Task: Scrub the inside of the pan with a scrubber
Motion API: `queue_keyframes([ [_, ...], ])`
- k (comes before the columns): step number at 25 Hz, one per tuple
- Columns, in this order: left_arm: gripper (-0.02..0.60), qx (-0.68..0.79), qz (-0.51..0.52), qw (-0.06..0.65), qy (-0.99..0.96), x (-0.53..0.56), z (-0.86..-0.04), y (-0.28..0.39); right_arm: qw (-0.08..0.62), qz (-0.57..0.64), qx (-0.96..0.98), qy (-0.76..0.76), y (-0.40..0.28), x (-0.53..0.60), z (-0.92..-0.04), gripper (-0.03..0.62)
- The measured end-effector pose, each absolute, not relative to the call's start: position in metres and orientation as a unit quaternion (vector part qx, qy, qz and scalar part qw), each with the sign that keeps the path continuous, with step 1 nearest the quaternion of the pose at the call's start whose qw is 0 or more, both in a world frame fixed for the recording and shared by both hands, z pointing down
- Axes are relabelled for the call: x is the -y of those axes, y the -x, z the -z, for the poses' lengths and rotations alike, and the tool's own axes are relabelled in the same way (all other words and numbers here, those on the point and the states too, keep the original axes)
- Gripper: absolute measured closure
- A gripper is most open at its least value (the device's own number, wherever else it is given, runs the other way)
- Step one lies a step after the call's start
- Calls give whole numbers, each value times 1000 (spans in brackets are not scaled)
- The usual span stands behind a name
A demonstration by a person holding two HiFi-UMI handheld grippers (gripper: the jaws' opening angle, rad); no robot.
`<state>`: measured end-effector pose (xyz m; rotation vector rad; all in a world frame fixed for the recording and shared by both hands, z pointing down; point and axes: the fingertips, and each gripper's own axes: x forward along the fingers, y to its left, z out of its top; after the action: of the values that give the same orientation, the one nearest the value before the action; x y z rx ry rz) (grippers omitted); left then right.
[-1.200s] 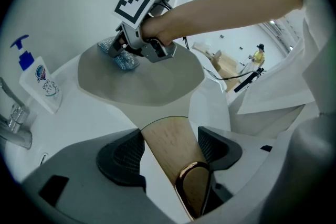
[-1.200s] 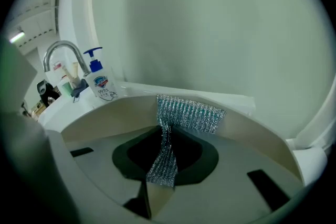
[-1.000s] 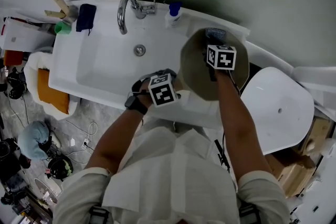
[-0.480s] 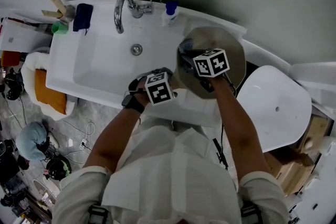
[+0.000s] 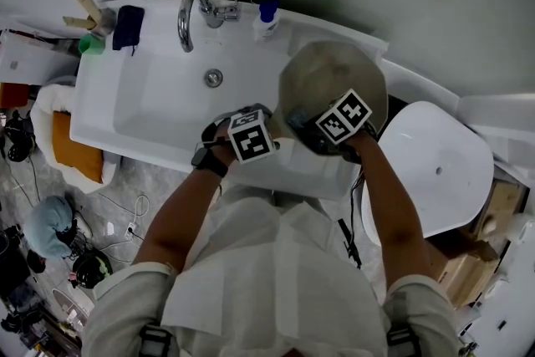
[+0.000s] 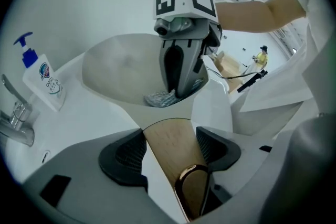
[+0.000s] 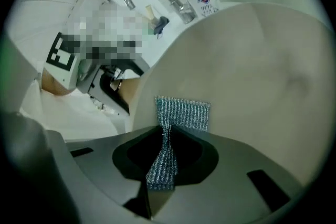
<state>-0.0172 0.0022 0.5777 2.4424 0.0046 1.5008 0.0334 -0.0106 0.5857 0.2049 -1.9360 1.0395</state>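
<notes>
Left hand-held gripper (image 6: 170,152), jaws just closing, seemingly clamps the handle (image 6: 167,134) to steady the pan (image 5: 334,79); right hand-held gripper (image 7: 163,168) pinches the scrubber (image 7: 182,113) against its inside.

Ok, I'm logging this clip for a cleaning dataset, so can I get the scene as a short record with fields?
left gripper: jaws have just been closing, clamped on the pan's wooden handle
right gripper: shut on the mesh scrubber, whose free end lies against the pan's inside
pan: tilted, at the right end of the sink
nearby: tap and soap bottle at the sink's back rim
</notes>
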Motion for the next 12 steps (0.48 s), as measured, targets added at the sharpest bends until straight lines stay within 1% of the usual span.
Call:
queue_keyframes([
  [3, 276, 0, -518, 140, -844, -1, -577, 18, 485, -427, 762, -44, -50, -5, -585, 542],
  [5, 278, 1, -517, 140, -844, 0, -577, 18, 487, -430, 759, -34, -51, -6, -585, 542],
  [8, 279, 1, -518, 140, -844, 0, -577, 17, 462, -436, 770, -54, -38, 6, -587, 542],
  [12, 280, 0, -520, 137, -843, 0, -577, 18, 406, -441, 792, -120, -15, 38, -588, 542],
])
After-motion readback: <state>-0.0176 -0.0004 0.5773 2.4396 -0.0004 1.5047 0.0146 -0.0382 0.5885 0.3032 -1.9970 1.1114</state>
